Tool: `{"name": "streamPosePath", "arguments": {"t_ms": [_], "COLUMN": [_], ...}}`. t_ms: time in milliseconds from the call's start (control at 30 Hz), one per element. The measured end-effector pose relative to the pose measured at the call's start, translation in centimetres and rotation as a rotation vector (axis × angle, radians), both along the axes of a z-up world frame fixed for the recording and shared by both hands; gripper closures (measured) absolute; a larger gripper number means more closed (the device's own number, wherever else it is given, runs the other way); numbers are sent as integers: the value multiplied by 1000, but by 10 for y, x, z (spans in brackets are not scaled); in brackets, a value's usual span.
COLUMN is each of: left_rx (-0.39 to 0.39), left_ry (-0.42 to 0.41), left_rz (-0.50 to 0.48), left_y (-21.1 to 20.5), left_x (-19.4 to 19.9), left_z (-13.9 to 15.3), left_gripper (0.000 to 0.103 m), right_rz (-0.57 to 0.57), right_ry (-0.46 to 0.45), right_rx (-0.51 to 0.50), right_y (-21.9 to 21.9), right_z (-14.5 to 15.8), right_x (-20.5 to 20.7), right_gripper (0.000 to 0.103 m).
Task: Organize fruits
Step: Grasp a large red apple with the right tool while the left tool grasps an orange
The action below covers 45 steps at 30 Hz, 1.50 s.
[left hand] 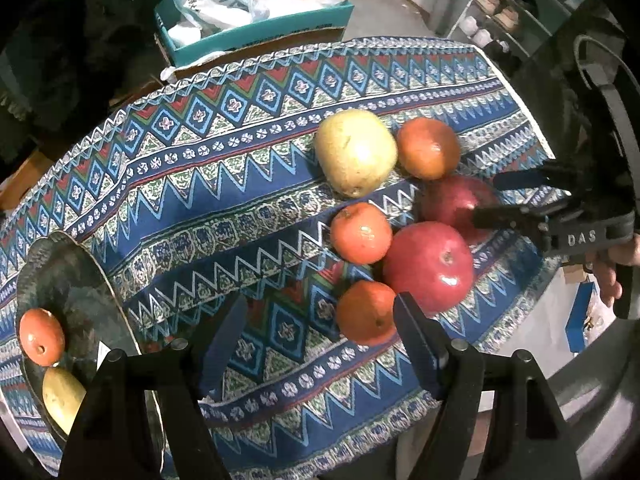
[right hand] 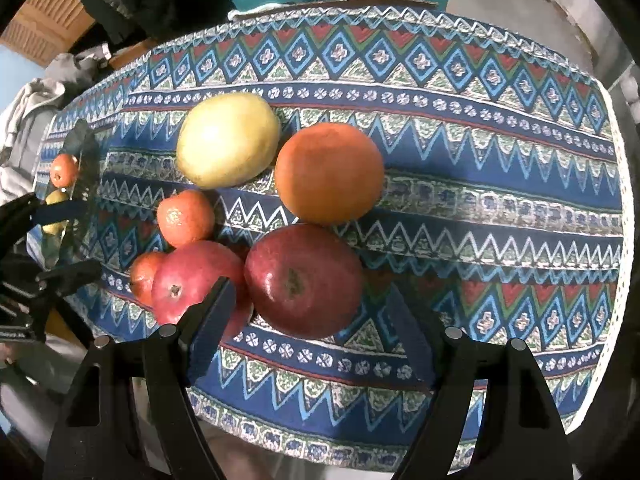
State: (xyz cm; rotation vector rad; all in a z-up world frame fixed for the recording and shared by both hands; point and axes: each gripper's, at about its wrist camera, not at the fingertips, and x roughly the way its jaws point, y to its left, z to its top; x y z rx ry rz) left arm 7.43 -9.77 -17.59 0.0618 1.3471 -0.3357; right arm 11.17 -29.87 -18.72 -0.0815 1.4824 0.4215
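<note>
Right now both my tongs are open and empty. My right gripper hangs over the darker red apple, one finger on each side of it without touching. My left gripper is poised beside the nearest tangerine, which lies just off its right finger. The loose fruit clusters on the patterned tablecloth; the dark plate at the far left already holds two pieces. I judge the apple heavy, hard and waxy-slick, so I'd clamp across its widest middle. The tangerine looks light with soft skin, so squeeze gently.
</note>
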Motion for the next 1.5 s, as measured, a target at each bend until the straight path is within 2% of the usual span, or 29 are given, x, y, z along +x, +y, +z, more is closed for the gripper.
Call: {"name": "streamPosePath", "arguments": {"t_ms": [233,400,467,600,833,1067,1233,1433,1500], "left_rx": [-3,-48,-67,-75,-33,14,47,61,55], "left_ry": [26,52,63,68,73,82,46,21,18], "left_rz": [26,38,25,-27,-130,-158,-215,-261,-262], "left_y": [5,7,5,-9,-36,-50,-64,-79,-81], "left_x": [11,11,9,3,-7,-4,-8,-6,-5], "left_z": [-16,-22,-23,-26,-36,-54,-62,-66,-66], "left_gripper": [26,26,26,26,26,26,26,26,31], "right_rz": [18,4,7,14,-5,-3,-14,-21,-19], "right_ry": [18,16,17,0,-20,-30,16,20,16], "right_rx": [2,37,43,-7,-59,-49,-38,-38,-35], "right_y": [5,4,2,-12,-48,-64,-49,-54,-53], "right_z": [-18,-23,-21,-15,3,8,-3,-14,-14], "right_x": [5,9,10,8,3,0,6,12,15], "right_gripper": [25,29,30,30,30,29,29,28,28]}}
